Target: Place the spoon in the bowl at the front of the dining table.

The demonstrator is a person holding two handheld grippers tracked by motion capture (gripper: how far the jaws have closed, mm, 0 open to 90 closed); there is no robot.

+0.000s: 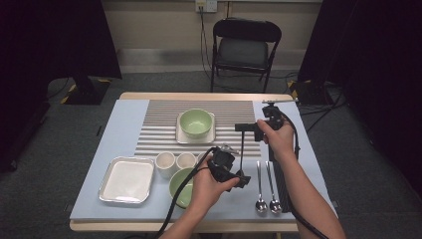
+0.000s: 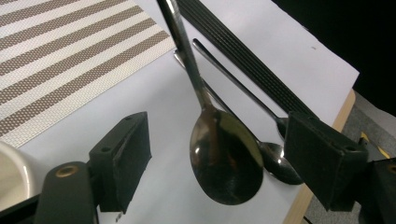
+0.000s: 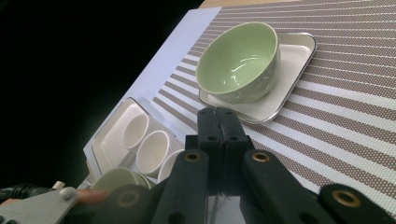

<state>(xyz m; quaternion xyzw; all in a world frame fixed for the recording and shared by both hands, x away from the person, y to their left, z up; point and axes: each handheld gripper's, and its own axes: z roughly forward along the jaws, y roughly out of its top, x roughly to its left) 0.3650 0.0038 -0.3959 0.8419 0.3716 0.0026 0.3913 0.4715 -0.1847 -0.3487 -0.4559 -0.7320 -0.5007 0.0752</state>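
Observation:
A metal spoon (image 1: 242, 152) hangs bowl-down, its handle top pinched in my right gripper (image 1: 239, 127), whose jaws point left over the striped placemat (image 1: 159, 124). In the right gripper view that gripper (image 3: 217, 116) has its jaws pressed together. My left gripper (image 1: 244, 179) sits lower, near the table's front, and is open. In the left gripper view the spoon's bowl (image 2: 226, 158) hangs between that gripper's (image 2: 222, 154) two spread jaws, clear of both pads.
Two more spoons (image 1: 260, 191) (image 1: 271, 191) lie by a black ribbed strip (image 1: 279, 184) at front right. A green bowl (image 1: 195, 122) sits on a white square plate (image 1: 181, 137). Two white cups (image 1: 165, 163) (image 1: 185, 160), another green bowl (image 1: 180, 186) and a white tray (image 1: 127, 179) stand front left.

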